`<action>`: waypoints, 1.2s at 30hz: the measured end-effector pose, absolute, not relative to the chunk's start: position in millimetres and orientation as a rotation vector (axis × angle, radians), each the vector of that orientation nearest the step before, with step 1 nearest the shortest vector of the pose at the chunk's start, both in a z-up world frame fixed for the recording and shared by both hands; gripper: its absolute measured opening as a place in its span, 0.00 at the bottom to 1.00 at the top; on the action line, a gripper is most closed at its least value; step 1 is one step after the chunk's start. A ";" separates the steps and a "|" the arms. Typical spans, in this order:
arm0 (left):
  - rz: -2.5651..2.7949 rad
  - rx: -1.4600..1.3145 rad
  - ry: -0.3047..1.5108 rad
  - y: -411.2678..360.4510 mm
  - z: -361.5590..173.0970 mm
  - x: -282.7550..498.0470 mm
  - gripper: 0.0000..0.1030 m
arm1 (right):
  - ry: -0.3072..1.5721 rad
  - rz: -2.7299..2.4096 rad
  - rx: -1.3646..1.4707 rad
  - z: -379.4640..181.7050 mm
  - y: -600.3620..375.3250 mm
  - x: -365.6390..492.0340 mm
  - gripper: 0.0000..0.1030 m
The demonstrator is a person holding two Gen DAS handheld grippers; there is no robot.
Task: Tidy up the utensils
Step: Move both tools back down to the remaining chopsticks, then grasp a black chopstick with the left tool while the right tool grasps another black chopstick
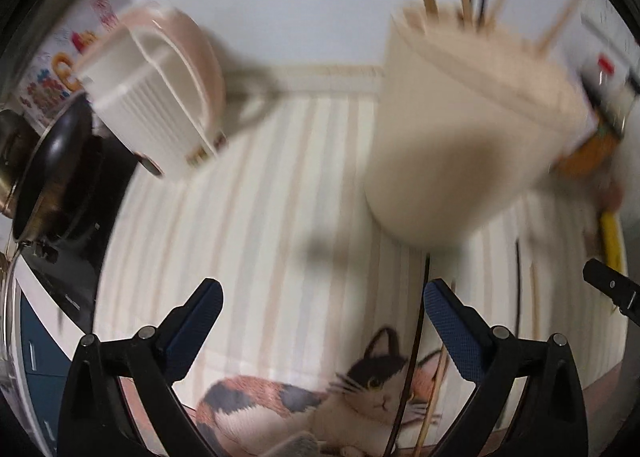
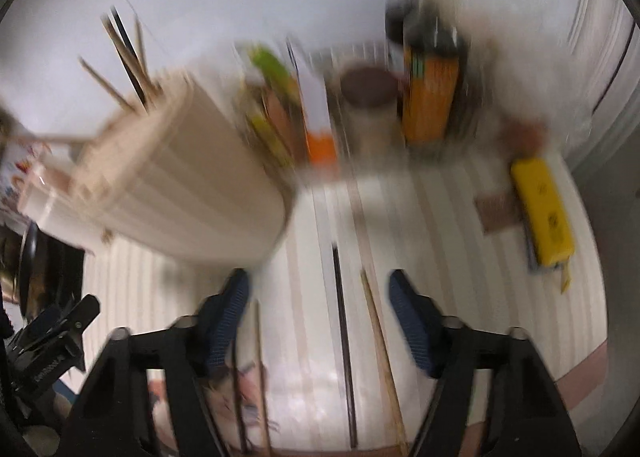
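A tall cream utensil holder stands on the striped mat with several chopsticks sticking out of its top. My left gripper is open wide above the mat with nothing between its pads; a dark chopstick lies just inside its right finger. My right gripper is open over two loose chopsticks, a dark one and a wooden one, which lie between its fingers untouched. More chopsticks lie beside its left finger. Both views are blurred.
A pink and white container stands at the mat's far left, by a dark pan on a stove. Bottles, a jar and packets crowd the back. A yellow pack lies at the right. The mat shows a cat picture.
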State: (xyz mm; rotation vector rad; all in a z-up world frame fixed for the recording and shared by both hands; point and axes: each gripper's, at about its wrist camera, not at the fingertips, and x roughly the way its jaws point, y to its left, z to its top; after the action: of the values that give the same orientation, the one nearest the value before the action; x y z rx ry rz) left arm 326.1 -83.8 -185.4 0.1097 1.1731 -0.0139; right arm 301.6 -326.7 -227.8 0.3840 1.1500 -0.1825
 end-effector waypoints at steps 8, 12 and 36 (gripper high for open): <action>-0.125 0.155 1.357 -118.1 -255.4 318.6 0.72 | 1.291 -0.183 0.399 -289.6 -326.6 291.2 0.31; -0.155 0.191 1.398 -132.1 -277.2 318.0 0.66 | 1.330 -0.184 0.391 -307.0 -324.0 290.4 0.30; -0.137 0.055 1.447 -100.3 -293.9 329.1 0.02 | 1.458 -0.208 0.250 -355.0 -289.0 304.1 0.06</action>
State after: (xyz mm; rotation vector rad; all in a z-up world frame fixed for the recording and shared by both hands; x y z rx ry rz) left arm 329.1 -100.3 -293.9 0.0552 1.4468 -0.1367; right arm 304.1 -289.0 -355.0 0.2503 1.4579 -0.2080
